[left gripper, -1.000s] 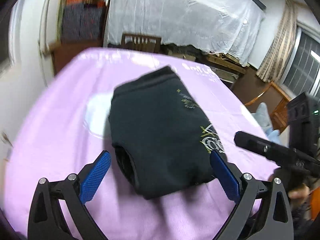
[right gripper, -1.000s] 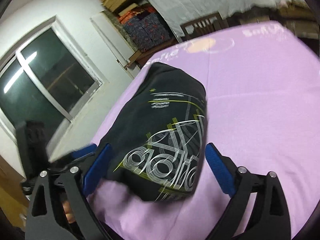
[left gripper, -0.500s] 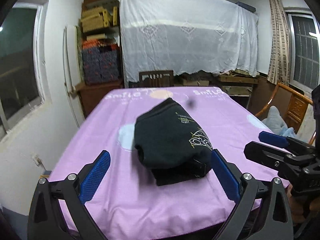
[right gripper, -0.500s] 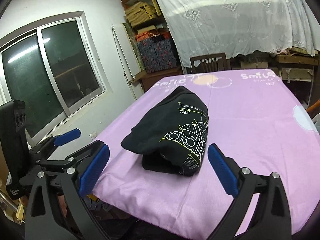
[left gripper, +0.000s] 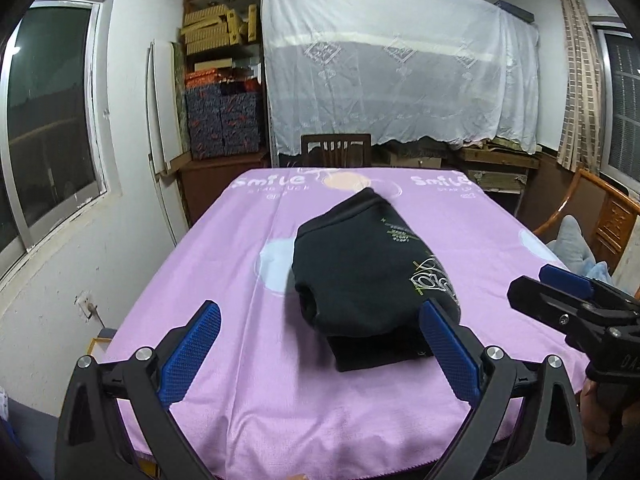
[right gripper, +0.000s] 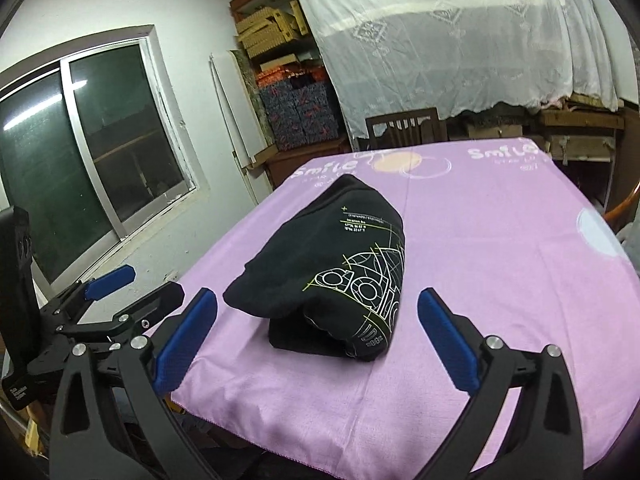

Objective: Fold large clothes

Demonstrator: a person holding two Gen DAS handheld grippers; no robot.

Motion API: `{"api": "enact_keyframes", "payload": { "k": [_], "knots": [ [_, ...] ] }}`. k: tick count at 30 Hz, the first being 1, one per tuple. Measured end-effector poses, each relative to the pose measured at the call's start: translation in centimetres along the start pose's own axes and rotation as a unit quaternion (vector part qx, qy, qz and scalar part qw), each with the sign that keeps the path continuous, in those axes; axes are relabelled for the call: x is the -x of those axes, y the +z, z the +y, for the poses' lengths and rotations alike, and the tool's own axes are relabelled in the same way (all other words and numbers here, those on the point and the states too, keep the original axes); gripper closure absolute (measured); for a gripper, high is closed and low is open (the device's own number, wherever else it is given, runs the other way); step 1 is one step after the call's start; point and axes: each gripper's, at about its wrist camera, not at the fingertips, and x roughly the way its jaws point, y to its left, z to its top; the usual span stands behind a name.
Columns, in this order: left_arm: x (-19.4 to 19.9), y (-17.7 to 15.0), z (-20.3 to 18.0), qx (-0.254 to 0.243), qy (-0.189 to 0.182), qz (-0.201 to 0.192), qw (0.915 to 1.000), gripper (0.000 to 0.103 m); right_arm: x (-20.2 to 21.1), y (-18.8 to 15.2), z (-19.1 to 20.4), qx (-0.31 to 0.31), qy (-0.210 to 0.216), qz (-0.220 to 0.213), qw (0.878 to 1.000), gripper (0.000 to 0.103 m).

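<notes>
The black top (left gripper: 360,264) lies folded in a thick bundle on the purple cloth (left gripper: 248,392), near the cloth's front edge. It looks soft and limp, thick rather than heavy, and its layers could slide apart; the best hold is probably low on the bundle's sides, pinching all layers together. The left gripper (left gripper: 320,350) and the right gripper (right gripper: 318,332) hang just short of the top, jaws spread wide, holding nothing.
</notes>
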Motion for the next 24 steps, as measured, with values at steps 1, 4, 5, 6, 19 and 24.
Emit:
{"api": "enact_keyframes", "payload": {
  "k": [1, 4, 5, 6, 19, 24],
  "knots": [
    [-0.3, -0.1, 0.0, -0.001, 0.001, 0.003, 1.0, 0.004, -0.3, 0.1, -0.1, -0.001, -0.001, 0.002, 1.0, 0.005],
    [-1.7, -0.5, 0.1, 0.003, 0.007, 0.024, 0.9997, 0.004, -1.4, -0.2, 0.1, 0.003, -0.01, 0.018, 1.0, 0.005],
    [-2.3, -0.6, 0.3, 0.009, 0.006, 0.034, 0.9994, 0.004, -1.9, -0.4, 0.2, 0.006, -0.011, 0.024, 1.0, 0.005],
    [-2.7, -0.7, 0.4, 0.013, 0.003, 0.04, 0.9991, 0.004, -2.3, -0.5, 0.2, 0.008, -0.01, 0.029, 1.0, 0.005],
    [-4.9, -1.2, 1.1, 0.034, -0.003, 0.07, 0.997, 0.004, -4.7, -0.7, -1.4, -0.001, -0.021, 0.037, 0.999, 0.005],
    [-4.3, -1.2, 0.8, 0.028, -0.003, 0.063, 0.9976, 0.004, -4.6, -0.9, -1.1, 0.004, -0.021, 0.038, 0.999, 0.005]
  ]
}}
